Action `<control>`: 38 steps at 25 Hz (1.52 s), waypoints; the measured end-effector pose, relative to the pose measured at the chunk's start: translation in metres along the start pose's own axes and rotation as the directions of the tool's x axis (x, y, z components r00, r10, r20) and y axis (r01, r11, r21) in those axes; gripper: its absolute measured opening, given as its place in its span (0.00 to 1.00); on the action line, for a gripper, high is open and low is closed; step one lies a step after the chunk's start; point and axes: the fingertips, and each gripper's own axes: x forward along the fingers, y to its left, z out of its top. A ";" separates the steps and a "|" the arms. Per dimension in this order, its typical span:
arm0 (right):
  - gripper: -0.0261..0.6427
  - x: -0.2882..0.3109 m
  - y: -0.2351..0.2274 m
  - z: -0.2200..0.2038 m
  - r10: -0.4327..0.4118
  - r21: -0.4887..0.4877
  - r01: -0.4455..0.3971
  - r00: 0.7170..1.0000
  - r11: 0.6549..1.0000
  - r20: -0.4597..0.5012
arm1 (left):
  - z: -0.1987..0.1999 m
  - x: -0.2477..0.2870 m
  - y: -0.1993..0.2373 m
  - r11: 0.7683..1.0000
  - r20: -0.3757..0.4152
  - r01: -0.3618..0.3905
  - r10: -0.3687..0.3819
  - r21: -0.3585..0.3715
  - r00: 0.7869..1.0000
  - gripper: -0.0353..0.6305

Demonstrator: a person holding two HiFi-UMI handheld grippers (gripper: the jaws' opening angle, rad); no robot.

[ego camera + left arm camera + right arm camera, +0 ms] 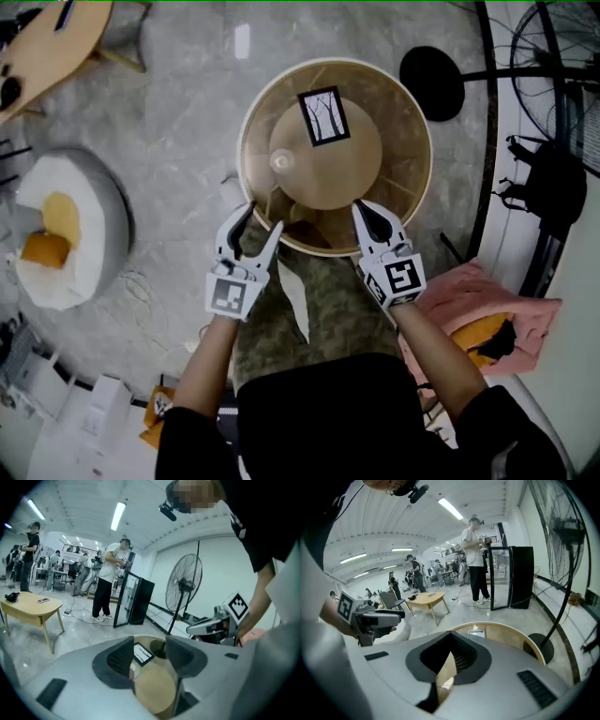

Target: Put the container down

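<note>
Your left gripper (264, 218) held its jaws spread, astride the near-left rim of the round wooden container (405, 122) in front of you. Your right gripper (368, 212) pinched its near-right rim.

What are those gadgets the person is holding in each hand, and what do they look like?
The left gripper and right gripper are white plastic shells, each ending in two tapering jaws lined with dark ribbed pads. Each carries a cube printed with black-and-white square markers. No cables show. The person wears a black short-sleeved top.
</note>
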 end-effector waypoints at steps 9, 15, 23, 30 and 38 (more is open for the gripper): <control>0.07 -0.128 0.077 0.093 -0.050 0.019 0.049 0.996 0.999 0.080 | 0.138 -0.141 -0.081 0.997 0.174 -0.010 0.024 -0.080 0.984 0.19; 0.07 -0.201 0.155 0.115 -0.131 -0.017 0.136 0.978 0.991 0.159 | 0.166 -0.252 -0.092 0.993 0.222 -0.082 0.098 -0.081 0.970 0.09; 0.07 -0.307 0.250 0.123 -0.229 0.063 0.220 0.931 0.974 0.284 | 0.187 -0.376 -0.118 0.995 0.256 -0.093 0.083 0.029 0.963 0.08; 0.07 -0.378 0.253 0.138 -0.253 0.010 0.269 0.894 0.963 0.370 | 0.199 -0.427 -0.156 0.993 0.321 -0.114 0.098 0.032 0.942 0.08; 0.07 -0.422 0.223 0.142 -0.249 0.024 0.260 0.890 0.965 0.381 | 0.214 -0.427 -0.185 0.985 0.331 -0.156 0.124 0.071 0.936 0.08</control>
